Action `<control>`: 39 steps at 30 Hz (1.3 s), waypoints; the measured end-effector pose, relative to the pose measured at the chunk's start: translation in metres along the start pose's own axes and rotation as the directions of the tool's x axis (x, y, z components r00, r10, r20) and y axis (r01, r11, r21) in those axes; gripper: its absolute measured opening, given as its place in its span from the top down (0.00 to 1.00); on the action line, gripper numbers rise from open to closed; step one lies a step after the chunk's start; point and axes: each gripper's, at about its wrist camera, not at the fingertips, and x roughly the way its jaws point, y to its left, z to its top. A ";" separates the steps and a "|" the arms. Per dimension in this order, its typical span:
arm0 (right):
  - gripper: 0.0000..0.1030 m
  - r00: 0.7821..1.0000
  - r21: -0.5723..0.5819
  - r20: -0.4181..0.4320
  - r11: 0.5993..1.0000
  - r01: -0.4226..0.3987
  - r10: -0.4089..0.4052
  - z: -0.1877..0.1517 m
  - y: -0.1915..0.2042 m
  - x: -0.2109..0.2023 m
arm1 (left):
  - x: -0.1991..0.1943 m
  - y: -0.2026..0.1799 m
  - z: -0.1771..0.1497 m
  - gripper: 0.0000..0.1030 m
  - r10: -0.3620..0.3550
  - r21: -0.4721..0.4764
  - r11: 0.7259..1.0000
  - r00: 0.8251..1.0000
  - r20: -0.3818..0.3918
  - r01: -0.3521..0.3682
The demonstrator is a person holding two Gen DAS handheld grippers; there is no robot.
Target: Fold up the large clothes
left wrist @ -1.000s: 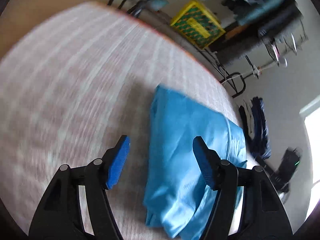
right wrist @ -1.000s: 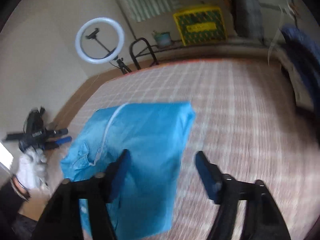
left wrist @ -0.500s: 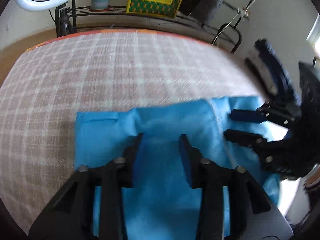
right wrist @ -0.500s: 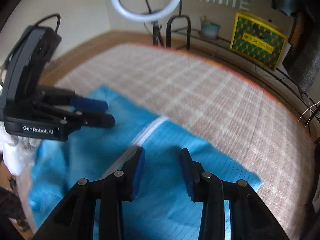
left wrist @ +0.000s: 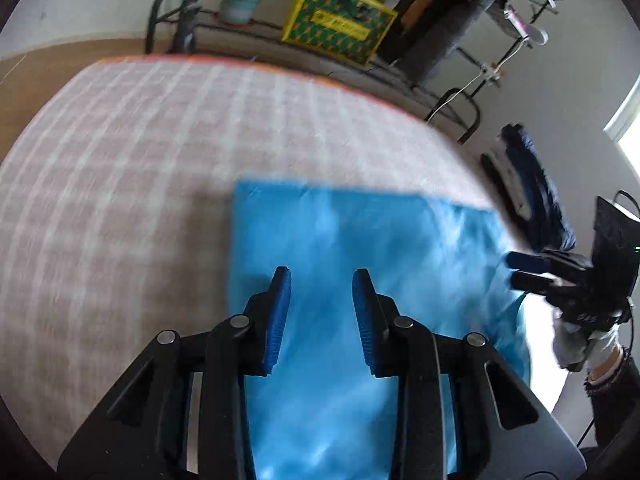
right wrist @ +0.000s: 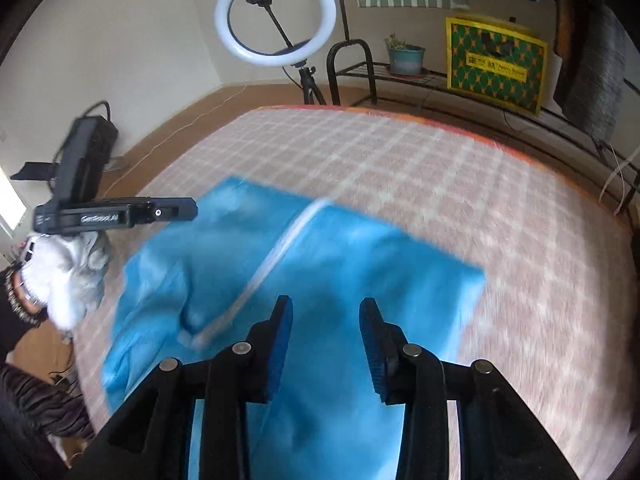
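A bright blue garment (left wrist: 360,240) lies folded into a rough rectangle on the checked bed cover (left wrist: 120,160). A white zipper strip (right wrist: 276,260) runs across it. My left gripper (left wrist: 321,276) hovers over the garment's near part, its blue pads a short gap apart with nothing pinched between them. My right gripper (right wrist: 326,304) stands the same way over the other end, just right of the zipper. Each gripper also shows side-on in the other's view: the left gripper (right wrist: 176,212) and the right gripper (left wrist: 524,268). White-gloved hands hold both tools.
Beyond the bed's orange far edge stand a ring light (right wrist: 276,16) on a tripod, a black rack with a plant pot (right wrist: 406,58) and a yellow-green crate (right wrist: 496,64). Dark blue clothes (left wrist: 532,184) hang off the bed's right side. A black device (right wrist: 88,152) sits left.
Both grippers' jaws have narrowed from wide apart to a short gap. The left gripper has moved from beside the garment's edge to over it. Both views have swung and now look along the bed.
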 end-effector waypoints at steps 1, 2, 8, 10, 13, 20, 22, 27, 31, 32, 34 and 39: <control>0.65 1.000 0.014 -0.012 1.000 0.004 -0.004 -0.007 -0.002 0.001 | 0.001 0.007 -0.008 0.70 0.006 -0.016 1.000 1.000 -0.019 -0.006; 0.66 0.999 0.041 -0.030 0.999 0.012 -0.011 -0.019 -0.007 0.004 | 0.005 0.013 -0.014 0.70 0.005 -0.036 0.999 0.999 -0.037 -0.006; 0.67 0.999 0.089 -0.052 0.996 0.013 -0.009 -0.056 -0.013 0.008 | 0.001 0.002 -0.045 0.70 0.083 0.102 0.991 0.996 -0.014 -0.082; 0.67 0.998 0.087 -0.069 0.996 0.012 -0.006 -0.058 -0.013 -0.001 | -0.007 0.008 -0.043 0.70 0.051 0.052 0.997 0.998 -0.036 -0.049; 0.54 0.999 0.106 -0.034 0.994 -0.023 0.027 -0.062 -0.017 -0.022 | -0.030 0.025 -0.043 0.68 -0.025 -0.057 0.998 1.000 0.005 0.025; 0.40 0.986 0.254 0.158 0.963 -0.090 0.050 -0.041 -0.060 -0.050 | -0.045 0.067 -0.040 0.46 -0.141 -0.286 0.945 0.987 0.081 0.159; 0.40 0.985 0.298 0.156 0.948 -0.116 0.071 -0.029 -0.079 -0.036 | -0.043 0.067 -0.039 0.46 -0.152 -0.291 0.941 0.985 0.081 0.170; 0.56 0.966 0.431 0.187 0.868 -0.245 0.180 -0.010 -0.122 0.009 | -0.029 0.058 -0.043 0.46 -0.163 -0.270 0.948 0.986 0.047 0.169; 0.83 0.963 0.463 0.222 0.852 -0.244 0.156 -0.002 -0.131 0.031 | -0.016 0.053 -0.045 0.46 -0.155 -0.255 0.954 0.988 0.020 0.155; 0.83 0.974 0.480 0.204 0.857 -0.189 0.100 0.000 -0.134 0.034 | -0.015 0.053 -0.044 0.46 -0.149 -0.250 0.957 0.989 0.019 0.149; 0.83 0.987 0.474 0.156 0.874 -0.103 0.031 -0.001 -0.133 0.035 | -0.016 0.053 -0.044 0.46 -0.146 -0.251 0.957 0.989 0.024 0.148; 0.59 0.987 0.460 0.110 0.886 0.053 -0.116 -0.014 -0.131 -0.001 | -0.024 0.064 -0.039 0.45 -0.168 -0.327 0.928 0.984 0.059 0.178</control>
